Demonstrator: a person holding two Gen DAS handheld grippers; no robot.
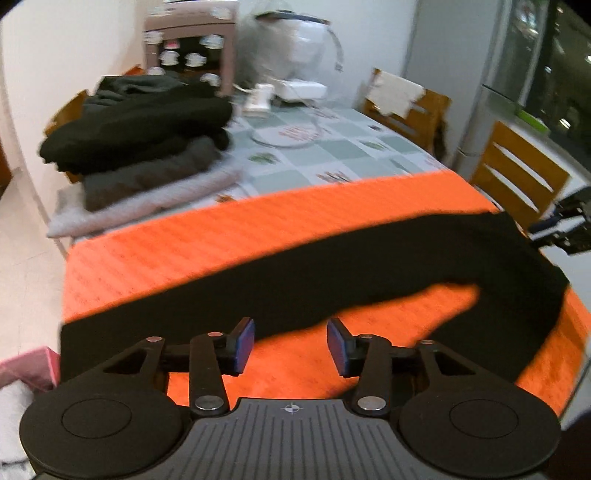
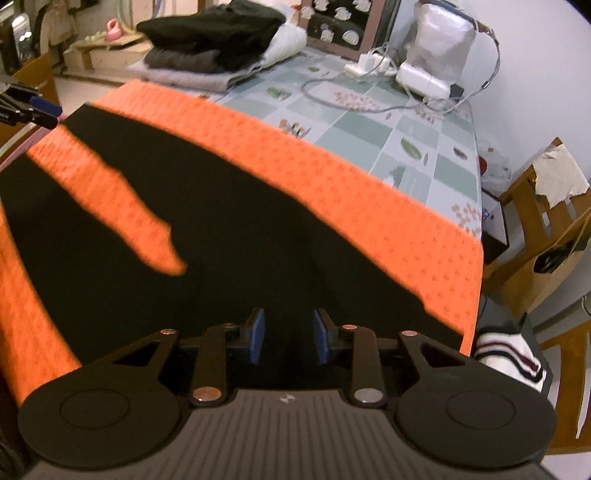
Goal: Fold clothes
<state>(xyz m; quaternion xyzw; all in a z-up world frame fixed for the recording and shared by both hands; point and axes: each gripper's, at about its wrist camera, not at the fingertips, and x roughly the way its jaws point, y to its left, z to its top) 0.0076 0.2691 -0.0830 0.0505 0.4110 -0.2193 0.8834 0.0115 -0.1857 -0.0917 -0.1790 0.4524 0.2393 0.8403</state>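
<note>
A black garment point(image 1: 332, 266) lies spread on an orange mat point(image 1: 221, 229), with a wedge of orange showing between its two long parts. My left gripper point(image 1: 291, 343) hovers over its near edge, open, with nothing between the blue pads point(image 1: 245, 343). In the right wrist view the same garment point(image 2: 221, 221) covers most of the mat point(image 2: 332, 166). My right gripper point(image 2: 288, 336) hangs above it, open, with a clear gap between its pads point(image 2: 258, 336). Each gripper shows in the other's view: the right one point(image 1: 565, 225) and the left one point(image 2: 33, 107) at opposite ends of the garment.
A stack of folded dark clothes point(image 1: 140, 122) point(image 2: 214, 33) sits at the far end of the checked tablecloth point(image 1: 332, 147) point(image 2: 406, 147). White chargers and cables point(image 2: 424, 81) lie by the wall. Wooden chairs point(image 1: 517, 173) point(image 2: 546, 240) stand along one side. A striped white cloth point(image 2: 509, 358) lies below the table edge.
</note>
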